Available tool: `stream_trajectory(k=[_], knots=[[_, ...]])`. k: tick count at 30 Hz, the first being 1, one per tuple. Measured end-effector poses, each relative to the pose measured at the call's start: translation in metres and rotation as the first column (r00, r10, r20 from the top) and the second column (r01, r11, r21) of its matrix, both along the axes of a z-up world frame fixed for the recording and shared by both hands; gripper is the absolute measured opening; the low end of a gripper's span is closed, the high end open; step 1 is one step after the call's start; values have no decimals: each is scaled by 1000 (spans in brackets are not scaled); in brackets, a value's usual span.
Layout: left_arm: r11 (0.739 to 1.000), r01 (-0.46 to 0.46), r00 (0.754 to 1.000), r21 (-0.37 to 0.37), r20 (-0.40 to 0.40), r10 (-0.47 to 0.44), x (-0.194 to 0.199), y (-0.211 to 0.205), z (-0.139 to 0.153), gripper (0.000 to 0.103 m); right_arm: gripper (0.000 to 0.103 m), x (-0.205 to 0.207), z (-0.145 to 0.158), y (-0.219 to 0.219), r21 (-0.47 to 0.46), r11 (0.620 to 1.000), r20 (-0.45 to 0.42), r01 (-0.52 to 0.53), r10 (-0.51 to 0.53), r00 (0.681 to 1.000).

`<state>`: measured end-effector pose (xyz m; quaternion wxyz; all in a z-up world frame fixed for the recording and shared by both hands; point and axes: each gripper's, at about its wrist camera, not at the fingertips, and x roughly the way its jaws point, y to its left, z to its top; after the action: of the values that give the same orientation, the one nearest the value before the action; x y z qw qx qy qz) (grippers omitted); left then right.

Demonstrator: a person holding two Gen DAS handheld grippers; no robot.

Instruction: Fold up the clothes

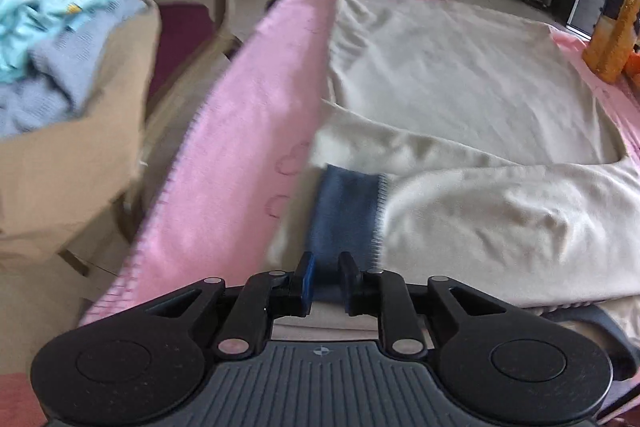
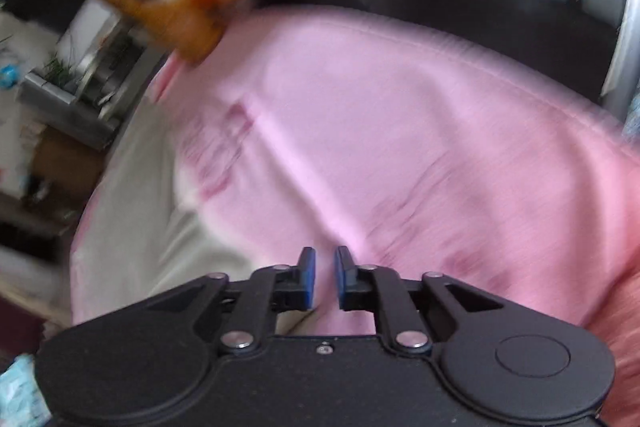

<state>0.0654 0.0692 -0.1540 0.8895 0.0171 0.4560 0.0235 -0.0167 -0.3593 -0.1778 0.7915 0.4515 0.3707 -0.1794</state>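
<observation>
The left claw [image 1: 326, 277] pinches the cream garment's navy ribbed cuff [image 1: 346, 211] at lower centre; its thin hold may slip. The right claw [image 2: 325, 277], slightly parted, holds nothing.

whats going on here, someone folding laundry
Yes. A person works with a tool in each hand over a pink blanket. The left tool pinches the blue cuff of a cream garment spread on it. The right tool holds nothing, jaws slightly apart. More clothes wait alongside.
</observation>
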Motion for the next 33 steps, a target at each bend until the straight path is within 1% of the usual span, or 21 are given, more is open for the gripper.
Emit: stream_trajectory(k=[2,3,4,6,8,11,12,13,15,16,18,20,22,23,24,26,27,30,31,33], knots=[[1000,11,999,-22,44,-10,-5,2,14,19,13,-7,4,-4,21,1000,49,2,-3,999],[999,18,998,-38,67,-15,-7,4,23,19,13,-7,10,-2,35,999,73,-17,14,997],[998,25,996,-55,91,-19,-8,6,31,19,13,-5,16,1,48,998,100,-47,42,994],[995,40,990,-89,139,-28,-11,9,49,19,13,2,39,11,42,992,158,-116,108,982],[990,66,981,-128,190,-41,-11,14,71,19,14,9,72,21,2,981,236,-195,189,953],[986,107,968,-128,239,-74,-2,14,95,19,17,22,125,33,-106,951,331,-289,308,892],[985,122,965,-120,245,-90,3,13,100,19,17,29,137,37,-137,940,348,-312,341,873],[985,139,965,-103,236,-112,10,8,98,19,18,37,145,42,-163,927,360,-337,374,855],[982,173,964,-71,216,-155,24,-1,95,19,18,59,151,50,-196,902,362,-384,430,827],[980,190,963,-55,203,-176,31,-6,91,19,18,68,147,53,-206,894,350,-397,446,824],[975,219,965,-21,150,-214,49,-15,70,19,18,94,129,60,-229,870,312,-436,490,814],[972,227,972,-61,82,-221,65,-15,43,19,18,115,104,64,-242,853,254,-462,516,818],[973,186,982,-138,7,-187,72,-8,18,17,18,127,73,63,-240,852,199,-465,512,836],[972,163,985,-168,-31,-170,75,-5,8,16,18,131,57,59,-213,865,176,-455,492,852],[972,157,985,-173,-48,-168,77,-5,3,16,18,134,41,55,-183,878,154,-443,470,869],[972,148,983,-180,-78,-164,80,-4,-6,16,17,142,15,41,-43,920,112,-389,392,913],[974,148,983,-171,-80,-164,80,-5,-7,16,17,145,6,37,21,923,121,-384,379,917],[978,143,984,-149,-84,-156,83,-7,-10,18,17,154,-9,33,162,894,171,-419,392,904],[980,141,985,-140,-84,-153,84,-8,-10,20,17,155,-13,32,193,888,163,-417,390,906],[982,135,986,-132,-83,-147,85,-7,-11,22,16,157,-21,30,151,922,66,-356,350,934]])
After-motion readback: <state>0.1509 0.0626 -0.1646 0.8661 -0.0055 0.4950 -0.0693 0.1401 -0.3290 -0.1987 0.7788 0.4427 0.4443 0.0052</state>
